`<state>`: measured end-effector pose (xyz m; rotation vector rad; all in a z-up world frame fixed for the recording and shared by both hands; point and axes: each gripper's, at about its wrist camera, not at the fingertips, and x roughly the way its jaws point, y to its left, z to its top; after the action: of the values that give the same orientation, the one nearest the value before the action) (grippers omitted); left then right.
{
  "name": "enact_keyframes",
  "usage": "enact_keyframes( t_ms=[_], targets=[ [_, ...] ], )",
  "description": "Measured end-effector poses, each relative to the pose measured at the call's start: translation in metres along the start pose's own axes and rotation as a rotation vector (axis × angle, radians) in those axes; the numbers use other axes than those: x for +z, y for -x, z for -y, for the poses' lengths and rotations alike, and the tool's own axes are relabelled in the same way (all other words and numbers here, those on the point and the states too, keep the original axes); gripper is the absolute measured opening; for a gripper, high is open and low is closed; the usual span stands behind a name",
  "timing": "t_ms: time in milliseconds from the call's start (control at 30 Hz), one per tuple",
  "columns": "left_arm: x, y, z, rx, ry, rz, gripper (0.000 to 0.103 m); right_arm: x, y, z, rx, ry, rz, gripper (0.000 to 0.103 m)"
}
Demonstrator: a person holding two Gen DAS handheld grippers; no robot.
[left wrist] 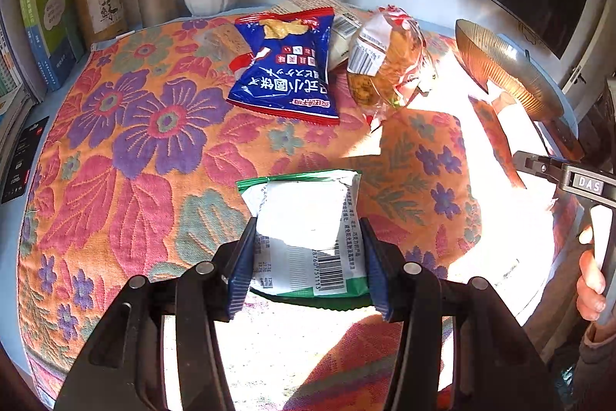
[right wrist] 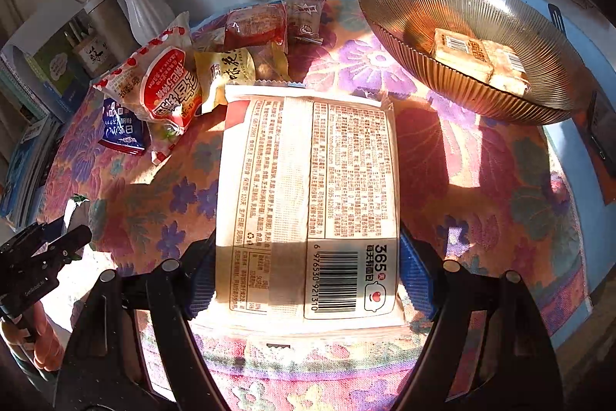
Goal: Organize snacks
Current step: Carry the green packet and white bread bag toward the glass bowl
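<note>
The table (left wrist: 115, 149), under a flowered cloth (right wrist: 442, 156), carries everything, so the account starts there and works down; at its far right stands a ribbed amber bowl (right wrist: 462, 37), tilted in the fisheye view, with two pale wrapped cakes (right wrist: 481, 64) already lying in it, which suggests the bowl is where the snacks are being gathered; the step in hand, as I judge it, is carrying two more packets toward it. The right gripper (right wrist: 308, 268) has its jaws fairly wide and pressed on both long edges of a large cream bread packet (right wrist: 308, 180), back side up with its barcode showing, held above the cloth in front of the bowl; the left gripper (left wrist: 308, 264) has its jaws drawn close on a smaller green-and-white packet (left wrist: 308, 226), also barcode up, gripped at its near end and lying out over the middle of the cloth. Still waiting at the far side is a loose pile: a blue crisp bag (left wrist: 285, 64), a red-and-white bun bag (right wrist: 161, 91), a yellow packet (right wrist: 227, 72) and some small red and brown sachets behind. The next move calls for bringing each packet over the bowl's rim and letting go only when it is clear of the edge; the big packet may need laying flat beside the cakes.
</note>
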<state>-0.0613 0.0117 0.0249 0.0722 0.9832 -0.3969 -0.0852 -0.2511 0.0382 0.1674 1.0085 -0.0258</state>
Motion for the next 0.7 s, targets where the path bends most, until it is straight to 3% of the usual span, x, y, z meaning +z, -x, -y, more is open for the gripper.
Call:
enact_keyframes(
  t_ms=[200,267,333,400,500,633,700],
  targets=[
    [-0.005,-0.016,0.024,0.085,-0.05,-0.012,0.054,-0.013,-0.015,0.002,-0.035,0.051,-0.033,0.081],
    [-0.01,-0.015,0.024,0.106,-0.042,-0.006,0.08,-0.016,-0.015,0.002,-0.038,0.073,-0.034,0.082],
    [-0.015,-0.013,0.024,0.127,-0.033,0.003,0.088,-0.018,-0.013,0.002,-0.023,0.092,-0.035,0.092],
    [-0.022,-0.014,0.023,0.085,-0.002,-0.013,0.087,-0.02,-0.009,0.003,0.0,0.098,-0.023,0.092],
    [-0.027,-0.014,0.027,0.114,0.005,0.016,0.086,-0.021,-0.01,0.006,0.016,0.093,-0.03,0.092],
    [-0.024,-0.013,0.027,0.135,0.039,0.037,0.065,-0.022,-0.014,0.003,0.0,0.092,-0.035,0.093],
    [-0.021,-0.012,0.026,0.127,0.053,0.039,0.063,-0.026,-0.016,-0.002,-0.034,0.115,-0.03,0.093]
  ],
)
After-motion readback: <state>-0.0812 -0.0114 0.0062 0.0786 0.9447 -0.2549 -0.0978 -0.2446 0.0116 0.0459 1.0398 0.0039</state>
